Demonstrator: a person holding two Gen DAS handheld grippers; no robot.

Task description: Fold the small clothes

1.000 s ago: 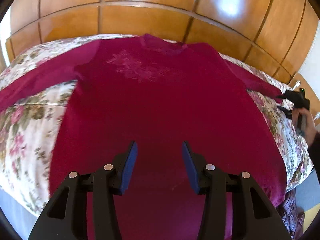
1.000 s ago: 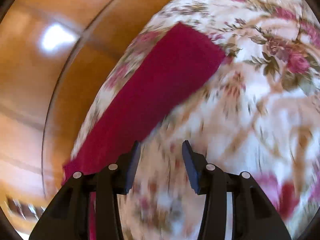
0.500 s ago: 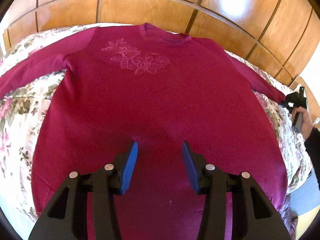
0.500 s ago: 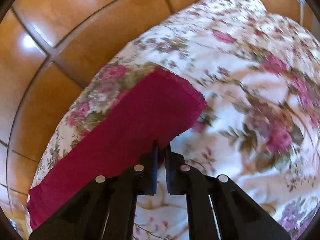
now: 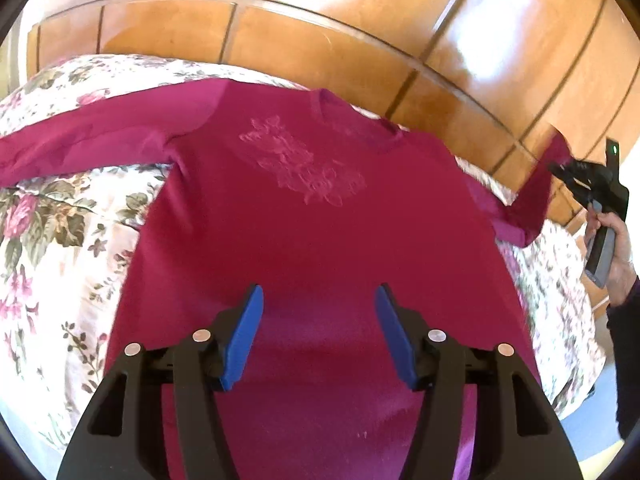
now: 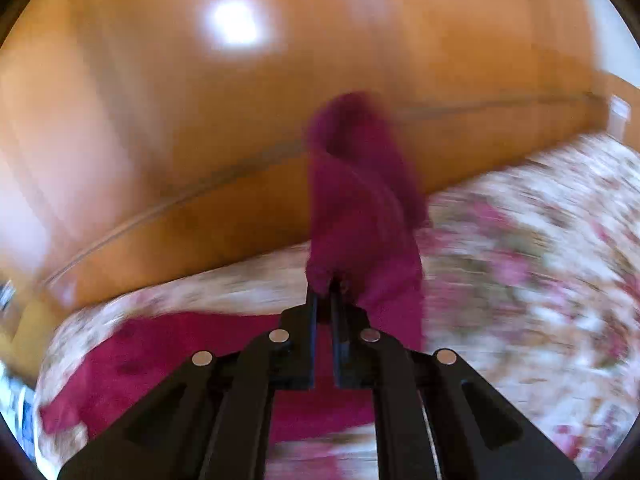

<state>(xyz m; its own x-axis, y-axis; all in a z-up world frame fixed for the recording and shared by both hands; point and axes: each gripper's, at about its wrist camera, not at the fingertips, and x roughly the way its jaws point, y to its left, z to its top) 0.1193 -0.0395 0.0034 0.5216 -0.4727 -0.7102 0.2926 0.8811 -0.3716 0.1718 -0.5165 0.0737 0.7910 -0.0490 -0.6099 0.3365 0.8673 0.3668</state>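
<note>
Two claws over floral bedspread (image 5: 60, 220): left (image 5: 319, 332) opening, right (image 6: 324, 292) clamping sleeve (image 6: 360, 208).

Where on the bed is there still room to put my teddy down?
Bare floral bedspread shows left of the red shirt, below its spread sleeve. A narrower strip lies right of the shirt. The middle is covered, and the right gripper holds the other sleeve up there.

Bed (image 5: 60, 208) with white floral bedspread, pink roses and green leaves. Glossy wooden panelling (image 5: 340, 40) behind, divided by dark grooves, bearing bright light reflections.
</note>
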